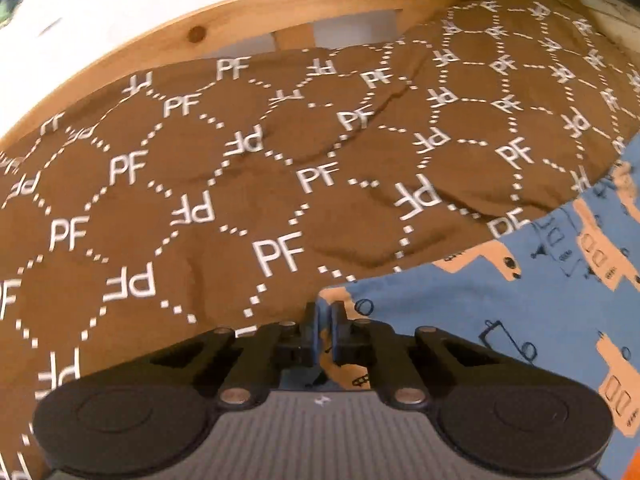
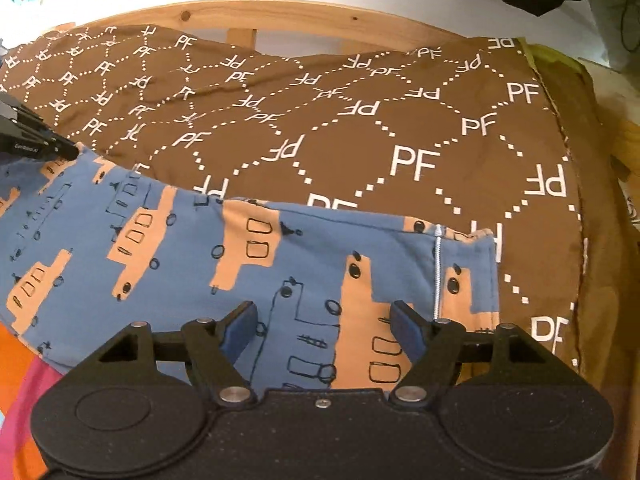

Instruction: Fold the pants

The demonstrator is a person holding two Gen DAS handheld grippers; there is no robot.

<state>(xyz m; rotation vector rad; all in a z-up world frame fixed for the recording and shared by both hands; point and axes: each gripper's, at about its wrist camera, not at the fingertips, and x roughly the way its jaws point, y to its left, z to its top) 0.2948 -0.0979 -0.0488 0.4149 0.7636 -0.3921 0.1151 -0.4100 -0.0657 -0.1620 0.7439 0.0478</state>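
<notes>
The pants (image 2: 192,264) are blue with orange bus and train prints. They lie across a brown cover (image 2: 360,128) printed with white "PF" letters. In the left wrist view the pants (image 1: 520,312) fill the lower right. My left gripper (image 1: 324,316) is shut on a corner of the pants' edge. It also shows at the far left of the right wrist view (image 2: 60,148), at the pants' far corner. My right gripper (image 2: 324,328) is open, its blue pads on either side of the pants' near part, holding nothing.
A pale wooden frame rail (image 1: 224,28) runs along the far edge of the brown cover, also in the right wrist view (image 2: 280,12). Orange and pink fabric (image 2: 20,380) lies at the lower left. The cover's hemmed edge (image 2: 576,200) falls away on the right.
</notes>
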